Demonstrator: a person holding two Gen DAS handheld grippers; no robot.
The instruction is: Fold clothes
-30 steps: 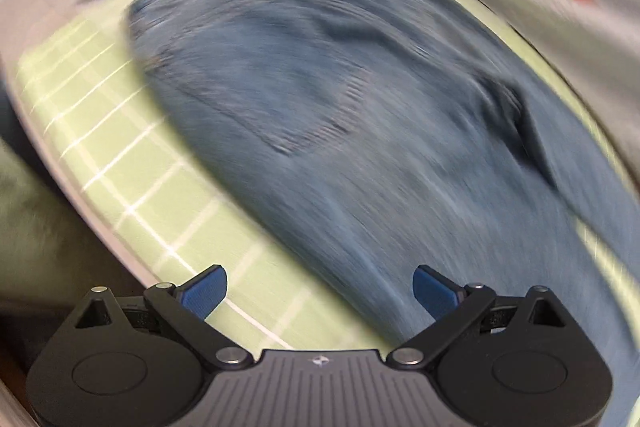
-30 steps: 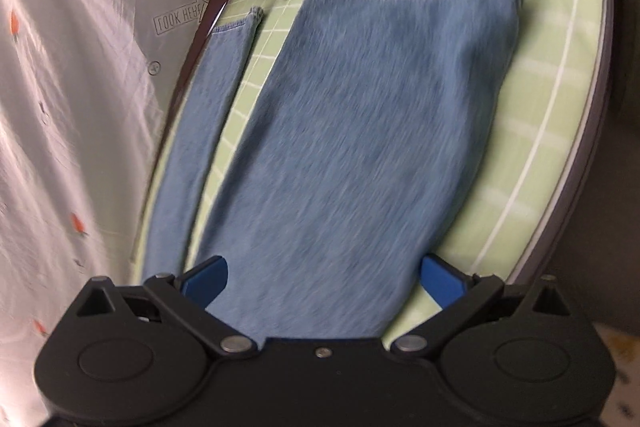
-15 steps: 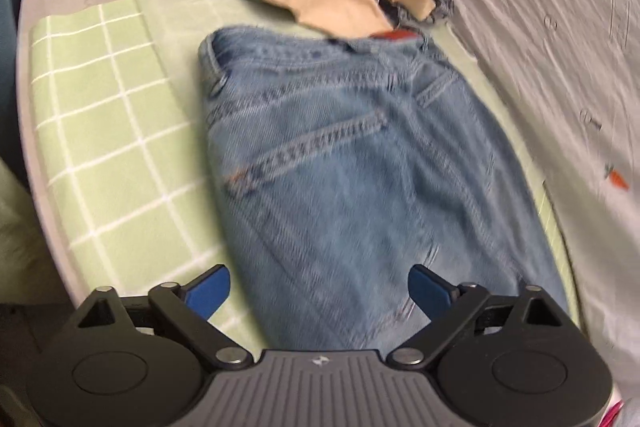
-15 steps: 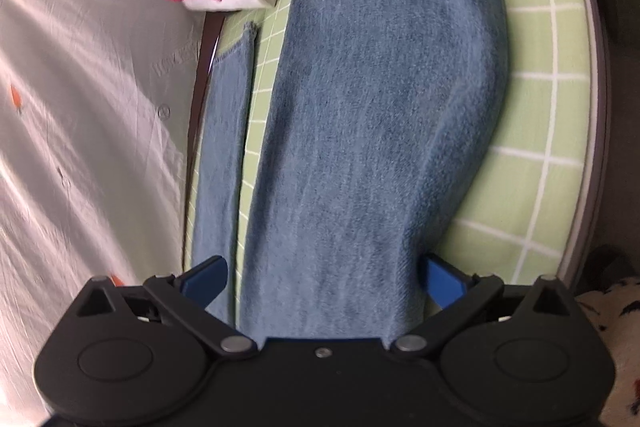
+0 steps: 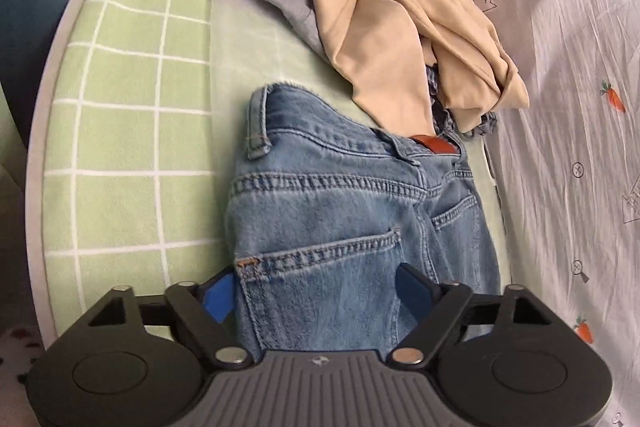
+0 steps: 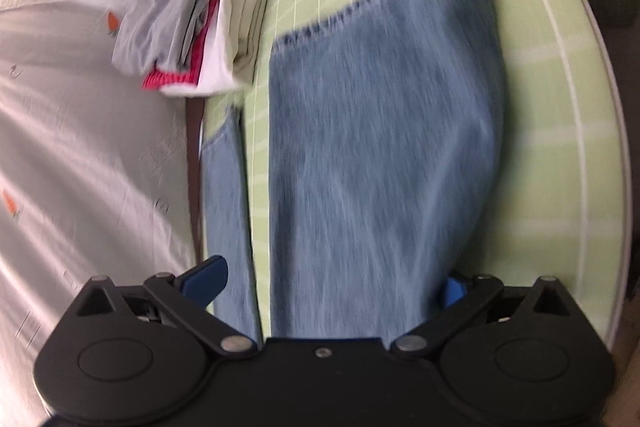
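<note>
A pair of blue jeans (image 5: 340,219) lies flat on the green checked mat (image 5: 120,131). The left wrist view shows the waistband and back pockets. My left gripper (image 5: 316,291) is open, low over the seat, with the near edge of the jeans between its fingers. The right wrist view shows the wide leg (image 6: 384,131) and a narrow strip of the other leg (image 6: 226,195). My right gripper (image 6: 328,281) is open, its fingers on either side of the wide leg, the right finger partly hidden by denim.
A beige garment (image 5: 404,19) with grey and checked clothes lies beyond the waistband. A stack of folded clothes (image 6: 188,15) sits past the leg hems. A white carrot-print sheet (image 5: 568,75) borders the mat. The mat's rounded edge (image 6: 616,155) is at right.
Both grippers have dropped lower and closer to the jeans. The left one moved toward the waistband, so the denim now lies between its fingers. Both stay open.
</note>
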